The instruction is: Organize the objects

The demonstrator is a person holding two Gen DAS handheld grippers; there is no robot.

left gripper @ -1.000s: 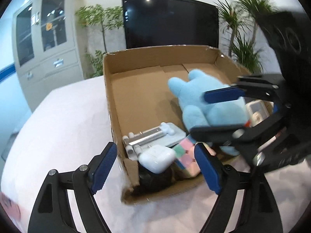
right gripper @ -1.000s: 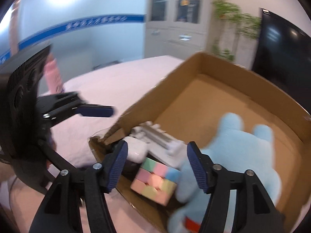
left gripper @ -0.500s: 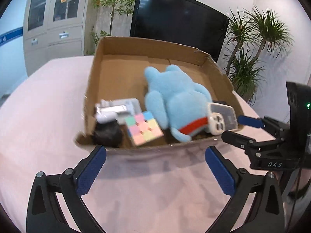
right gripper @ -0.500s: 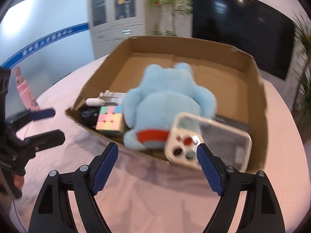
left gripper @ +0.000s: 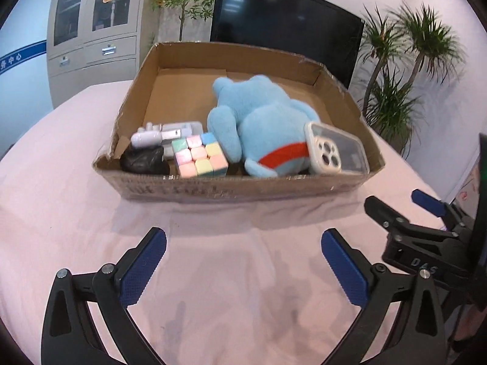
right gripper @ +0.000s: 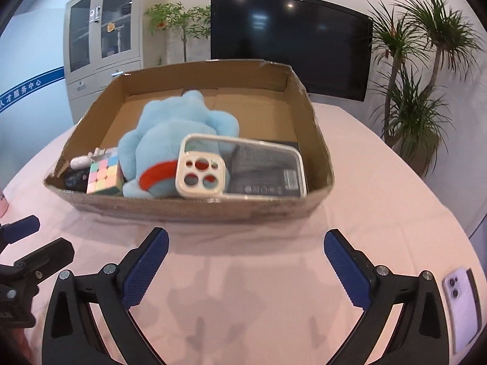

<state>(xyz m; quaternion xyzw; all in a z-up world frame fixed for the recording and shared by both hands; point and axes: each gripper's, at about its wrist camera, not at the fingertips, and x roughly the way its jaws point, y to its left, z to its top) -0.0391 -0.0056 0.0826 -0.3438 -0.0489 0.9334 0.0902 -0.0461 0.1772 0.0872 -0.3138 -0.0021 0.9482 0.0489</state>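
Cardboard box, on pink table: blue plush, pastel cube, clear phone case, white earbud case. My left gripper and right gripper: both spread wide, empty, short of the box. Purple phone: on table, right.

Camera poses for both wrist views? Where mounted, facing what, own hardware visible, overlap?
Left wrist: on the left gripper, looking forward over the pink tablecloth at the cardboard box; own open fingers below, right gripper at right edge.
Right wrist: on the right gripper, facing the same box; own open fingers below, left gripper at left edge.
Shared: box, blue plush, pastel cube, phone case, TV.
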